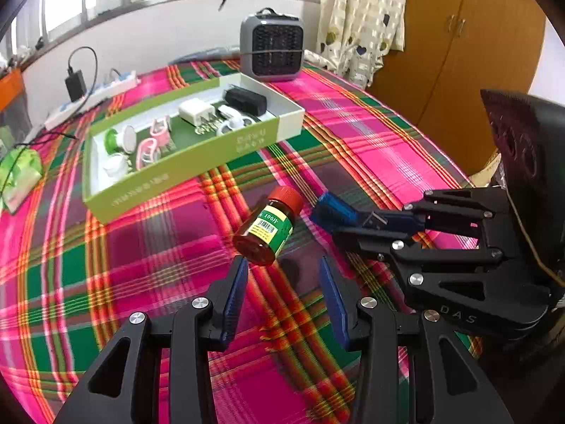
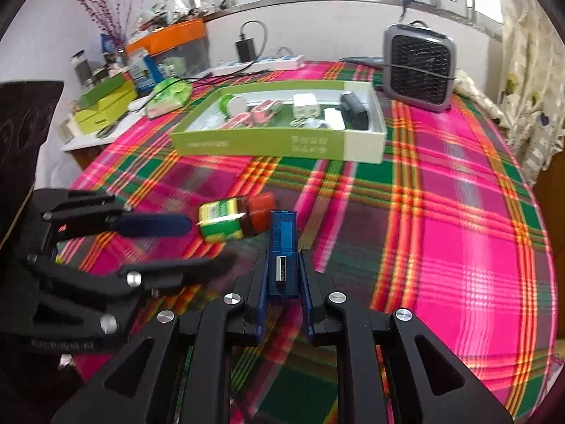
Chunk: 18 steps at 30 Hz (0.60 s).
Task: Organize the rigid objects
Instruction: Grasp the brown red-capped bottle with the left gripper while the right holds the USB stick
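Plaid bench (image 1: pixel 370 148): right tongs (image 2: pixel 282 265) clamp a light, rigid blue USB box (image 2: pixel 282 243); left tongs (image 1: pixel 280 279) gape behind the roll-prone amber pill bottle (image 1: pixel 270 228); grip its body.

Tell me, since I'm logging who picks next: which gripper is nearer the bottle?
Left. The left gripper is open just short of the bottle; the right gripper, holding a blue device, is beside its cap.

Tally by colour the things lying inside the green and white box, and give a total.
Inside the box, as far as the left wrist view shows:
Pink: 2, clips
White: 3, charger, cap, white piece
Black: 1, adapter
Green and white: 1, round thing
Total: 7
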Each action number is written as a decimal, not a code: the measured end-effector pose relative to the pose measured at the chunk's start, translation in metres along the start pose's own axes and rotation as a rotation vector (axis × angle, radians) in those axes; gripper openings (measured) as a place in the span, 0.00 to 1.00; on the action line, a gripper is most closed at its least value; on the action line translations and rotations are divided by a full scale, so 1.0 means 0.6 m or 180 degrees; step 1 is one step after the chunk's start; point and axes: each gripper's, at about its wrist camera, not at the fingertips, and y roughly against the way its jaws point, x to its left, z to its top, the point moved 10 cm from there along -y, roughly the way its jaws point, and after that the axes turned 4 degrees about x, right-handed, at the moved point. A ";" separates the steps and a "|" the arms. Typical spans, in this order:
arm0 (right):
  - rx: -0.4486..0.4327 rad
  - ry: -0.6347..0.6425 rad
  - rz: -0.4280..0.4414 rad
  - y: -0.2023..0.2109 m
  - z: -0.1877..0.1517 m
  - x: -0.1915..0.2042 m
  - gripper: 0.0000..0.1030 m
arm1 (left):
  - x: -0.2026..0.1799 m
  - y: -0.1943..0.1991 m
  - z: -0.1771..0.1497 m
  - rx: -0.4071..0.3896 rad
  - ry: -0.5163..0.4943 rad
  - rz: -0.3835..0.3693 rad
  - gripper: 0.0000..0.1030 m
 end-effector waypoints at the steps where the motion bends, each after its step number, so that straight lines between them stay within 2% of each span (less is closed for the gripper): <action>1: 0.0015 0.0036 0.0015 -0.001 -0.003 0.005 0.17 | 0.003 0.003 0.001 -0.0013 -0.0006 0.0020 0.40; 10: 0.0130 0.0122 0.0005 -0.024 0.004 0.010 0.17 | 0.040 0.005 0.038 -0.0137 0.0088 0.0061 0.40; 18: 0.0181 0.0248 -0.0062 -0.043 0.025 0.005 0.17 | 0.037 -0.028 0.050 -0.0004 0.0013 0.0021 0.40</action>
